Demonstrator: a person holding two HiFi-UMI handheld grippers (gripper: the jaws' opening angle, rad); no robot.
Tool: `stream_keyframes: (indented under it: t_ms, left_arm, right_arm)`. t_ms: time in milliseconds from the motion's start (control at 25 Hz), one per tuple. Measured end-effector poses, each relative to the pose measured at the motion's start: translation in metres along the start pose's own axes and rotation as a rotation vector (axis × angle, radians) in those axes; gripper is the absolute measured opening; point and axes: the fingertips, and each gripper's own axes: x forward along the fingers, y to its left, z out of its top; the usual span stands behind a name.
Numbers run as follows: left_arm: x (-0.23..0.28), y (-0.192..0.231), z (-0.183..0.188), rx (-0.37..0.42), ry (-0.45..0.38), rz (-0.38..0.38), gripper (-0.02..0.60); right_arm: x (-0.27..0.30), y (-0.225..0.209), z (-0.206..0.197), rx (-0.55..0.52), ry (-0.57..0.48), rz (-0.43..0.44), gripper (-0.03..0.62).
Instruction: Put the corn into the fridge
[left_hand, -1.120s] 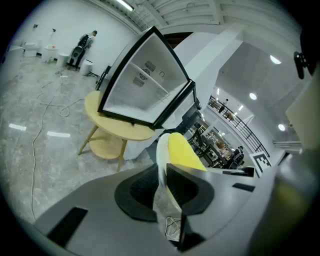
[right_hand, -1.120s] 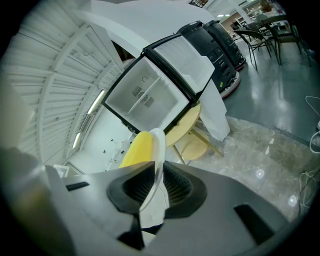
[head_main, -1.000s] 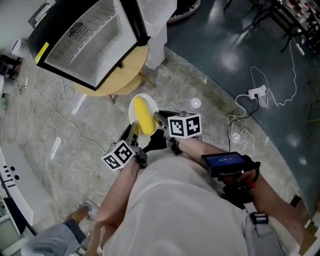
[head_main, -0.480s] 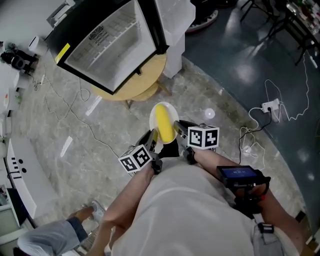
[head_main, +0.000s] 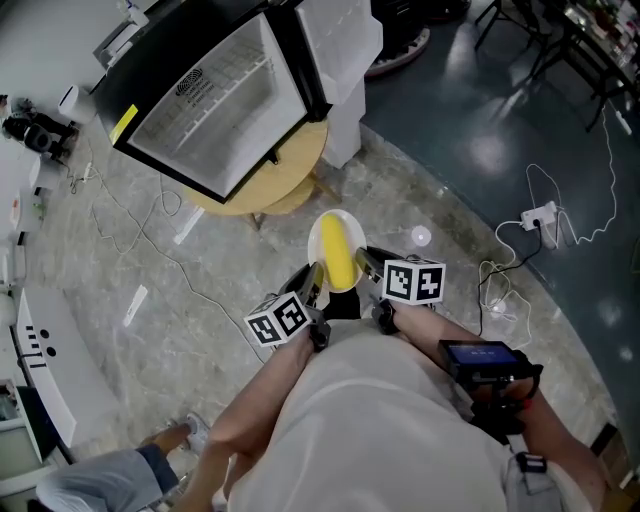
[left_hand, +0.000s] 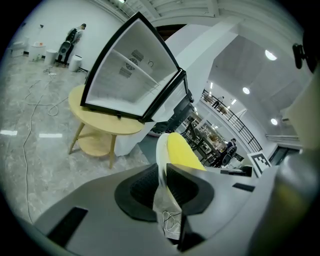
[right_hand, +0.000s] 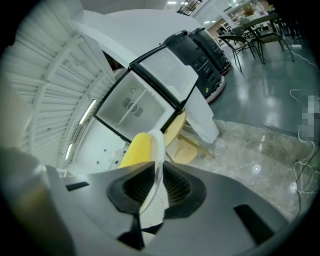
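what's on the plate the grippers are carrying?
One yellow corn cob lies along the white plate. The left gripper and right gripper clamp its rim on opposite sides. The plate's middle is hidden beneath the cob.

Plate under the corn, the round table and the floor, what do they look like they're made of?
The plate looks like thin, smooth white plastic or ceramic; its rim is slim. The table seems pale matte wood, with slanted legs. The floor looks like polished grey veined stone or tile, reflecting lights.
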Motion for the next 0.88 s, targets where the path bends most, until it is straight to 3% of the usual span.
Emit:
stream_keyframes:
  t_ms: [440,880]
  left_arm:
    - [0.016,-0.01,0.006,0.011,0.011,-0.014,0.057]
    - [0.022,0.003,0.026,0.014,0.011,0.006,0.057]
  right_arm:
    - [-0.003,-0.013,0.013,0.002,-0.02,-0.035,0.044]
    - [0.02,-0.004,0.026,-0.001,-0.01,-0.011,0.044]
